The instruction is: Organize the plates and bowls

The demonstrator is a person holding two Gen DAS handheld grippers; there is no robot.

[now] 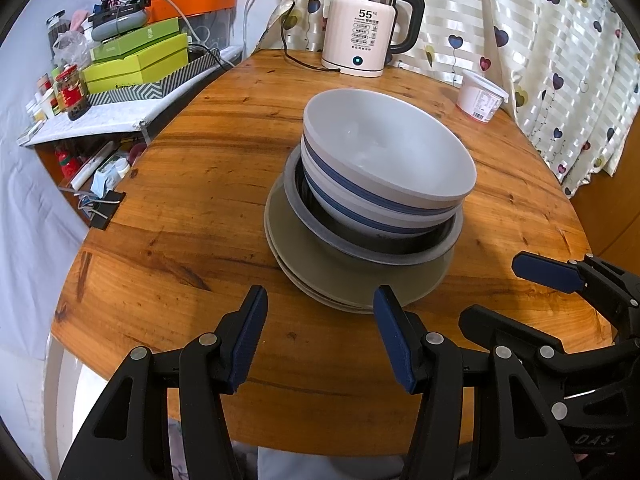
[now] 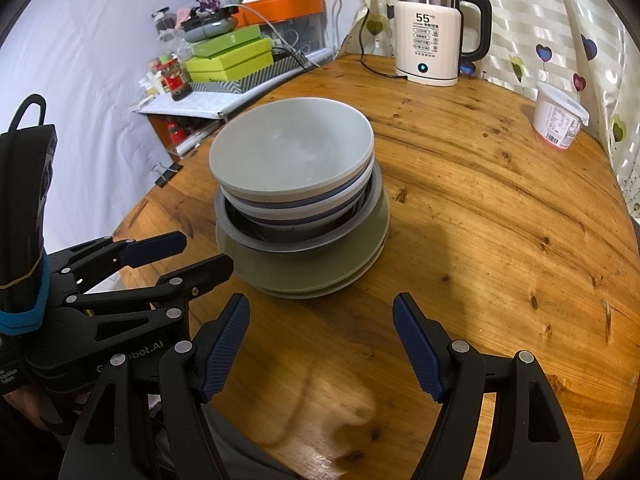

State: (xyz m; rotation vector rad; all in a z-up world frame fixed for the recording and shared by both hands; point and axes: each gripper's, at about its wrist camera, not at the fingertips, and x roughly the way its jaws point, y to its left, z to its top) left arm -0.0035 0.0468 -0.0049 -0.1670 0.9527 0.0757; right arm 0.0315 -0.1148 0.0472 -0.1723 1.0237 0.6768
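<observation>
One stack of dishes stands mid-table on the round wooden table point(image 1: 180, 220). On top is a pale grey bowl point(image 1: 396, 148) point(image 2: 292, 148), nested in blue-banded white bowls point(image 1: 360, 204) point(image 2: 296, 210). These sit in a dark grey-rimmed dish point(image 1: 316, 220) point(image 2: 240, 232) on grey-green plates point(image 1: 320, 272) point(image 2: 312, 272). My left gripper point(image 1: 320, 312) hangs open just short of the plates' near rim, nothing between its fingers. My right gripper point(image 2: 320, 320) is open too and holds nothing, near the stack's front. Each gripper shows at the edge of the other's view point(image 1: 500, 292) point(image 2: 204, 252).
A cream electric kettle point(image 1: 368, 32) point(image 2: 432, 36) with its cord stands at the far edge. A white lidded tub point(image 1: 480, 98) point(image 2: 558, 120) sits at the back right by the heart-print curtain point(image 1: 560, 40). A cluttered side shelf with green boxes point(image 1: 136, 60) point(image 2: 228, 60) lies to the left.
</observation>
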